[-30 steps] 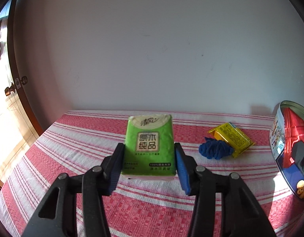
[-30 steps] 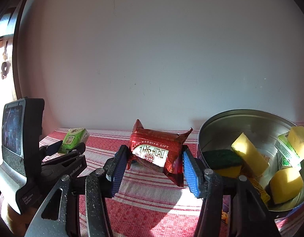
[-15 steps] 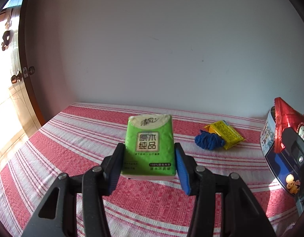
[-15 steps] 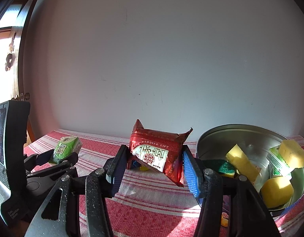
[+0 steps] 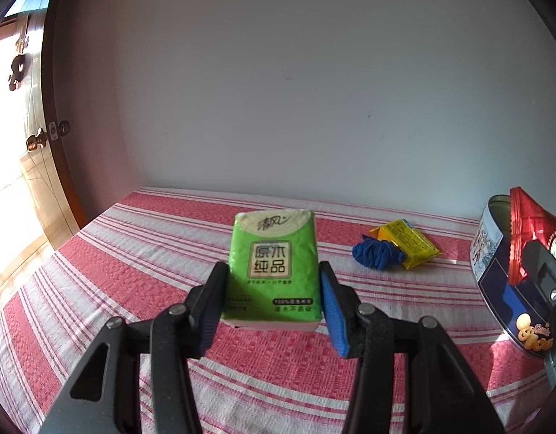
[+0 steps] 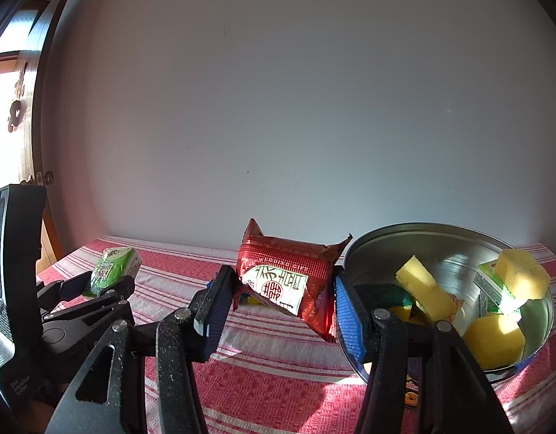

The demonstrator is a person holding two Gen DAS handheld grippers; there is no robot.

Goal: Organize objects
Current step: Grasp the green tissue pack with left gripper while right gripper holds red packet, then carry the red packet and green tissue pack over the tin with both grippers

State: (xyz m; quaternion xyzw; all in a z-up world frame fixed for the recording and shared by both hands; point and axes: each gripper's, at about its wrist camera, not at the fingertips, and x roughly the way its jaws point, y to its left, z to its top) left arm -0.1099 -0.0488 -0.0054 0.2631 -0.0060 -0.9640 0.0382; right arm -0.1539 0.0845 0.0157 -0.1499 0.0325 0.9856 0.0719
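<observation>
A green tissue pack [image 5: 272, 267] is held above the red-striped tablecloth [image 5: 140, 253], my left gripper [image 5: 274, 282] shut on its sides. In the right wrist view my right gripper [image 6: 281, 296] is shut on a red foil snack packet [image 6: 285, 278], just left of the round metal tin [image 6: 379, 249]. The tin holds yellow sponges [image 6: 426, 289], a green scouring pad [image 6: 386, 294] and a green-white pack [image 6: 493, 285]. The same view shows the left gripper [image 6: 97, 285] with the tissue pack [image 6: 113, 269] at far left. From the left wrist view the tin [image 5: 495, 271] and the red packet [image 5: 531, 224] appear at the right edge.
A blue cloth bundle [image 5: 377, 255] and a yellow snack packet [image 5: 408, 240] lie together on the cloth near the back wall. A wooden door frame [image 5: 57, 166] and a bright window stand to the left. A white wall closes off the far side of the table.
The left gripper with the tissue pack has shifted sideways, so the blue bundle, yellow packet and tin sit further left and lower in its view. The right gripper has tilted slightly but stayed put.
</observation>
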